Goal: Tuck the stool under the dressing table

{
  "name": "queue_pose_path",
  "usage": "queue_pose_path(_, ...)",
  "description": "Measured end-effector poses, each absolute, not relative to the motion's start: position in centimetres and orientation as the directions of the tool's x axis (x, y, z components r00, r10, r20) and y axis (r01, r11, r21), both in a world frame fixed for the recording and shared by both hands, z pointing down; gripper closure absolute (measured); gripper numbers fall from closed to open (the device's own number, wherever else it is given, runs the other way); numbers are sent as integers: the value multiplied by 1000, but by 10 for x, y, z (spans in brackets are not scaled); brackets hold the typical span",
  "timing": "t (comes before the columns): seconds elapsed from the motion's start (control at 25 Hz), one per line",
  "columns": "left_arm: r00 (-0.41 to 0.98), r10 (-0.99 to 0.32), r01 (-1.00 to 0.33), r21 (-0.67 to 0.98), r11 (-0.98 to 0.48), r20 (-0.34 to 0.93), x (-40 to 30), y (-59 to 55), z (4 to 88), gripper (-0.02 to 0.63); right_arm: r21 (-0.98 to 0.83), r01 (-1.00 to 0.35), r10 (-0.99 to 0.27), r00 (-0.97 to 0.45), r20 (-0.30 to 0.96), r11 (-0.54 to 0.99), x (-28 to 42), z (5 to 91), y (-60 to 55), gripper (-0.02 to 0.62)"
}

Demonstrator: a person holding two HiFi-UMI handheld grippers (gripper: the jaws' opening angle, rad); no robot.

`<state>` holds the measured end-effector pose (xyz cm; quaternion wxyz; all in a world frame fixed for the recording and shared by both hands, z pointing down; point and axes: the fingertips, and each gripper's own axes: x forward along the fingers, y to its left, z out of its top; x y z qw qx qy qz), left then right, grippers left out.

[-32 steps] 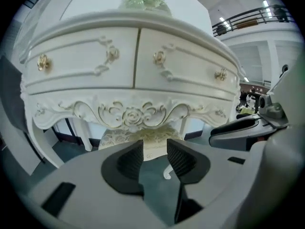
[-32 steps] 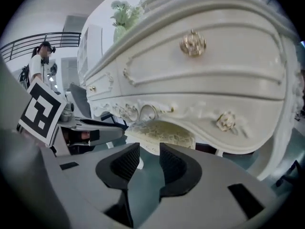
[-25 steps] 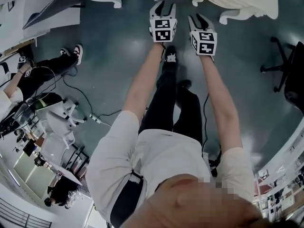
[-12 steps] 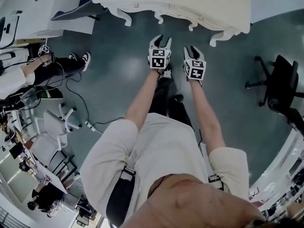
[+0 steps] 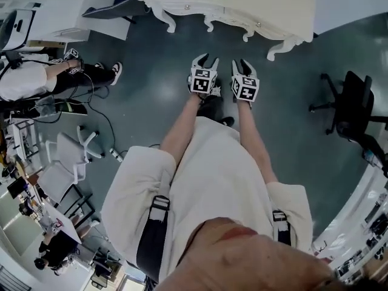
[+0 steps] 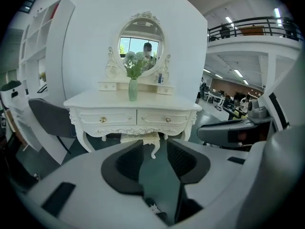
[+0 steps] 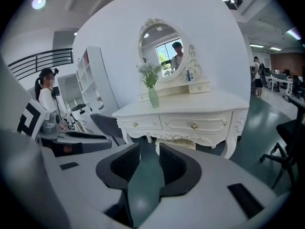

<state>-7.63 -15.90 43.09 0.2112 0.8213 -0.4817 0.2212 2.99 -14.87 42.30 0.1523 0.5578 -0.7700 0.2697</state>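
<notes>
The white dressing table (image 5: 267, 5) stands at the top of the head view, with an oval mirror (image 6: 141, 43) and a green vase of flowers (image 6: 133, 89) on it. The cream stool (image 6: 139, 138) sits tucked between the table's legs and also shows under the drawers as the stool (image 7: 183, 141) in the right gripper view. It is hidden in the head view. My left gripper (image 5: 205, 62) and right gripper (image 5: 244, 66) are held side by side, short of the table and pointing at it. The left gripper (image 6: 153, 151) and the right gripper (image 7: 148, 156) are open, and only the floor shows between their pads.
A black office chair (image 5: 354, 111) stands at the right. At the left a person (image 5: 36, 80) sits by desks, with a white chair (image 5: 73, 156) and cables (image 5: 109, 129) on the floor. A grey chair (image 6: 50, 118) stands left of the table.
Both grippers have drawn back from the table's front edge and risen together. The table now lies farther off and more of its top shows. The jaws look unchanged.
</notes>
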Motion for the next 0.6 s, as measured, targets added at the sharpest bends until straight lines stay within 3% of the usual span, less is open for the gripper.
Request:
queue_pose_path(0.24, 437, -696, -894, 189, -406, 570, -85, -131, 410, 442, -279, -932, -774, -350, 528, 231, 39, 407, -119, 445)
queue_pose_path(0.6, 447, -724, -894, 257, -366, 526, -97, -107, 390, 426, -150, -936, -770, -348, 535, 319, 33, 393, -94, 463)
